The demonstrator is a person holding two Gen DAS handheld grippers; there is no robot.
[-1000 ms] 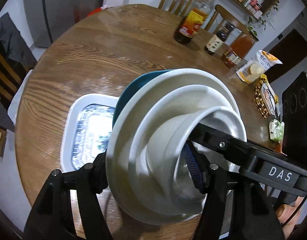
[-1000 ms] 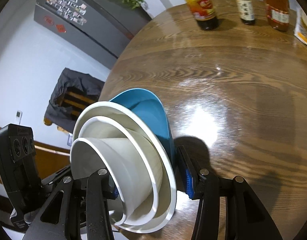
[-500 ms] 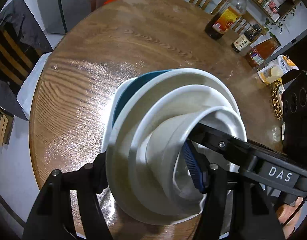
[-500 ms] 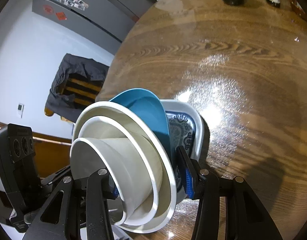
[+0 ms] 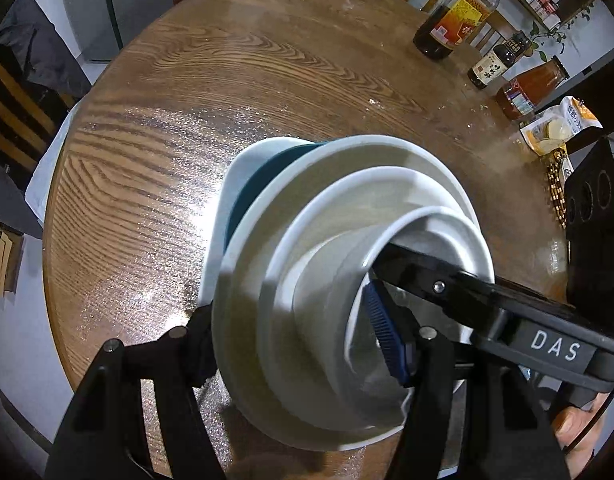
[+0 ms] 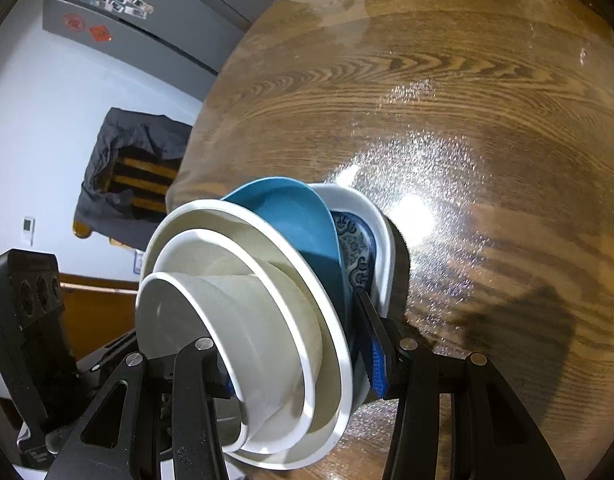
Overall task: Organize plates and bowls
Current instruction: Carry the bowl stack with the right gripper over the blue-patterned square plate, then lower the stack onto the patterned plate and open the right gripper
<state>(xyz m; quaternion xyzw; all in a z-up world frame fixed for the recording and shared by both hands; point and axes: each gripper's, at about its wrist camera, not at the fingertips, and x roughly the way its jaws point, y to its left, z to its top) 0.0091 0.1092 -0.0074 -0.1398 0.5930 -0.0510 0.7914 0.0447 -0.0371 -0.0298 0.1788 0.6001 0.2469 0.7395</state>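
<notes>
Stacked crockery (image 5: 347,264) fills the near middle of both wrist views: a small white bowl (image 6: 227,332) nested in a wider white bowl (image 5: 423,188), that in a broad white plate (image 6: 331,364), with a teal-blue plate (image 6: 295,220) behind them. I have the whole stack tipped on edge over the round wooden table (image 5: 211,92). My left gripper (image 5: 303,344) is clamped across it, one black finger at the outer side of the broad plate and the other, with its blue ribbed pad (image 5: 383,332), inside the small bowl. My right gripper (image 6: 299,364) bites the same stack from the opposite side, one finger in the small bowl and its blue pad (image 6: 377,368) behind the teal plate. Just beyond the teal plate lies a white rectangular dish with a blue pattern (image 6: 359,248); the stack seems to lean against or into it, though I cannot tell whether they touch. At the far right of the table stand a dark sauce bottle (image 5: 455,16), a smaller dark bottle (image 5: 497,60), an orange-red bottle (image 5: 531,88) and a yellow snack packet (image 5: 559,128).
</notes>
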